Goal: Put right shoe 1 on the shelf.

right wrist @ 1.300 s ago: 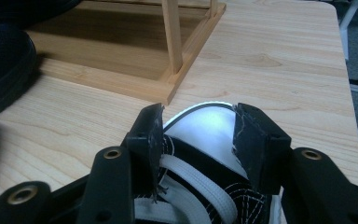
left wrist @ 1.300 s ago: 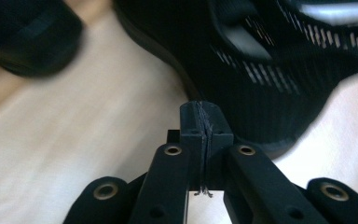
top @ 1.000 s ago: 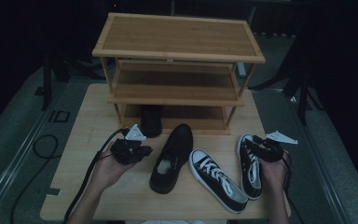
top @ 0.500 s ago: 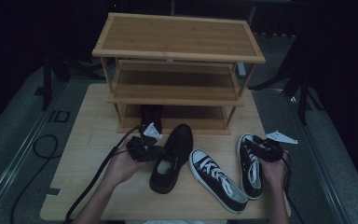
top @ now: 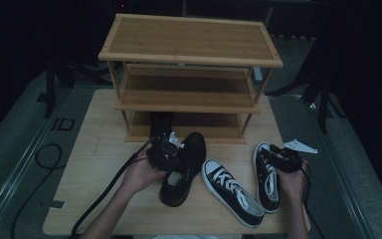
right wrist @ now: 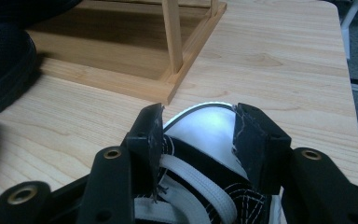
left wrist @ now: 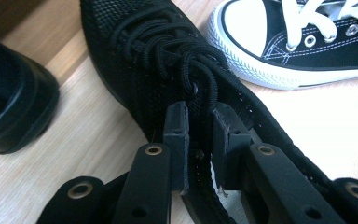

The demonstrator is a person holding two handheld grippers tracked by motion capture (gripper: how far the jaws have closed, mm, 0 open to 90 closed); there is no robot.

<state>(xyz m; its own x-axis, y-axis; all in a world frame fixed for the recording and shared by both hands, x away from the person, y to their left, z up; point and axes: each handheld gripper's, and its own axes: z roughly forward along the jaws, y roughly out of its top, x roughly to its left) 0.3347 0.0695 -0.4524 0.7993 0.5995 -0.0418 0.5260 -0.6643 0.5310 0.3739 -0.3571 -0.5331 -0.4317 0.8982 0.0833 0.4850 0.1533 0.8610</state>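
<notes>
A black mesh lace-up shoe point(top: 179, 179) point(left wrist: 135, 56) lies on the table in front of the rack. My left gripper point(top: 166, 149) point(left wrist: 200, 116) is over its laces, its jaws nearly together with the lace and tongue pinched between them. A black-and-white canvas sneaker point(top: 266, 177) lies at the right, white toe cap point(right wrist: 205, 126) forward. My right gripper point(top: 286, 159) point(right wrist: 198, 116) stands open, one jaw on each side of the sneaker's laced front. Its mate, a second sneaker point(top: 231, 191) point(left wrist: 307, 46), lies between the two.
A three-tier wooden shoe rack point(top: 189, 64) point(right wrist: 121, 79) stands at the back of the table point(top: 94, 149). Another black shoe point(top: 161, 124) point(left wrist: 9, 107) sits half under its bottom shelf. Cables trail off the table's front from both grippers.
My left gripper has moved right and forward from the bare table onto the black mesh shoe and closed on its laces. The right gripper has stayed over its sneaker.
</notes>
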